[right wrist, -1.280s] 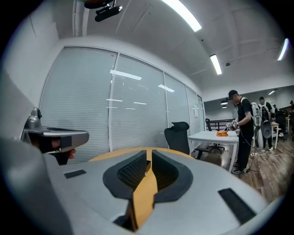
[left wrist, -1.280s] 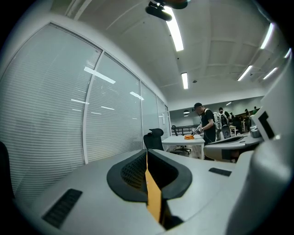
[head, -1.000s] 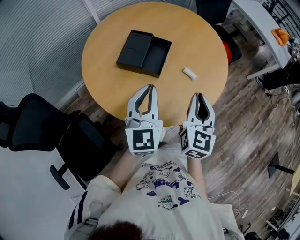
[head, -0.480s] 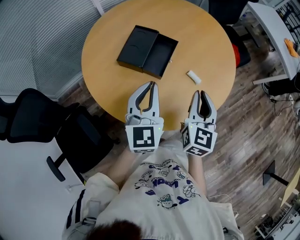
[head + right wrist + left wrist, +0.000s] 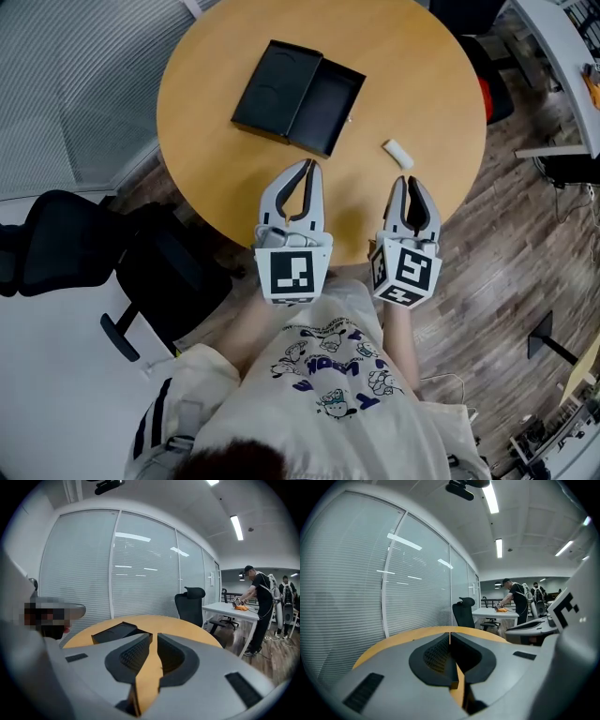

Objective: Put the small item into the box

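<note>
A black box (image 5: 298, 86) lies open on the round wooden table (image 5: 422, 75), its two halves side by side. The small white item (image 5: 397, 154) rests on the table to the right of the box. My left gripper (image 5: 307, 167) hovers over the table's near edge, shut and empty, a short way nearer than the box. My right gripper (image 5: 410, 180) hangs just on the near side of the white item, shut with nothing in it. The right gripper view shows the box (image 5: 117, 631) ahead to the left; the white item is hidden there.
A black office chair (image 5: 94, 253) stands on the left beside the table. Frosted glass walls (image 5: 370, 573) run behind the table. Another chair (image 5: 191, 604), a white desk (image 5: 229, 609) and people (image 5: 257, 606) are at the far right. Wood floor (image 5: 506, 244) lies to the right.
The head view has shifted a little, so the table sits slightly lower and to the right. Both grippers stay shut over the near edge, barely moved relative to the box and item.
</note>
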`<state>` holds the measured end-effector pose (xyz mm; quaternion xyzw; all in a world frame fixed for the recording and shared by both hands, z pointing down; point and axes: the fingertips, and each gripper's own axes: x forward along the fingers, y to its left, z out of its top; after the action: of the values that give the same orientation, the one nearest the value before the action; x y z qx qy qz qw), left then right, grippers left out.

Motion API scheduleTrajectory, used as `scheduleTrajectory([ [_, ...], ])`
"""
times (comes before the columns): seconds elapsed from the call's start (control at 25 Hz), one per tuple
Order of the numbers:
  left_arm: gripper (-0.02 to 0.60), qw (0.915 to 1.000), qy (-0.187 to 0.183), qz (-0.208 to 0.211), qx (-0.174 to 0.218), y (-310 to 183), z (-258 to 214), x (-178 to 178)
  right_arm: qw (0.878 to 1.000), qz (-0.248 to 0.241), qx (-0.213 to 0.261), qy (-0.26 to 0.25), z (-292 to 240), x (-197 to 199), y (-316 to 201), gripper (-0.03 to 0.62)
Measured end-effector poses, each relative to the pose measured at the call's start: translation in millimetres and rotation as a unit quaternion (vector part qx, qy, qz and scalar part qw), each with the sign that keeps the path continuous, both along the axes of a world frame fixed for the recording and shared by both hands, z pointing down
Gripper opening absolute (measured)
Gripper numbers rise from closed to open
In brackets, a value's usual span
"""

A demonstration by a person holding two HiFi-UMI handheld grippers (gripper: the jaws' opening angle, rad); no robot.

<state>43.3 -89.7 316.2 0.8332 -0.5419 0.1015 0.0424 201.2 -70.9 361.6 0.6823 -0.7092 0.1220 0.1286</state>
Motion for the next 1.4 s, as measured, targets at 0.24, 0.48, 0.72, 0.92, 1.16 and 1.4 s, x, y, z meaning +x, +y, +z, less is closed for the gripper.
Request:
scheduleTrajectory([
  [0.24, 0.017, 0.9996, -0.001, 0.014, -0.024, -22.3, 17.8, 7.1, 1.000, 0.005, -0.024, 0.004, 18.2, 4.7, -19.0, 0.049],
  [0.48, 0.017, 0.9985, -0.002, 0.028, -0.047, -38.0, 35.4, 13.9, 0.999, 0.001, -0.053, 0.010, 40.1, 9.8, -35.7, 0.077],
  [0.72, 0.017, 0.9964, -0.007, 0.038, -0.076, -48.3, 56.8, 18.5, 0.995, -0.001, -0.093, 0.025, 67.2, 19.0, -45.8, 0.098],
  [0.92, 0.017, 0.9941, -0.008, 0.039, -0.101, -52.9, 74.8, 19.9, 0.991, 0.002, -0.130, 0.033, 93.1, 29.2, -47.9, 0.109],
  [1.16, 0.017, 0.9921, -0.011, 0.037, -0.120, -56.3, 92.7, 18.8, 0.986, -0.007, -0.157, 0.053, 117.1, 36.1, -49.5, 0.127],
  [1.4, 0.017, 0.9903, -0.013, 0.034, -0.134, -59.2, 105.5, 19.1, 0.980, -0.025, -0.181, 0.078, 136.0, 43.6, -54.6, 0.144],
])
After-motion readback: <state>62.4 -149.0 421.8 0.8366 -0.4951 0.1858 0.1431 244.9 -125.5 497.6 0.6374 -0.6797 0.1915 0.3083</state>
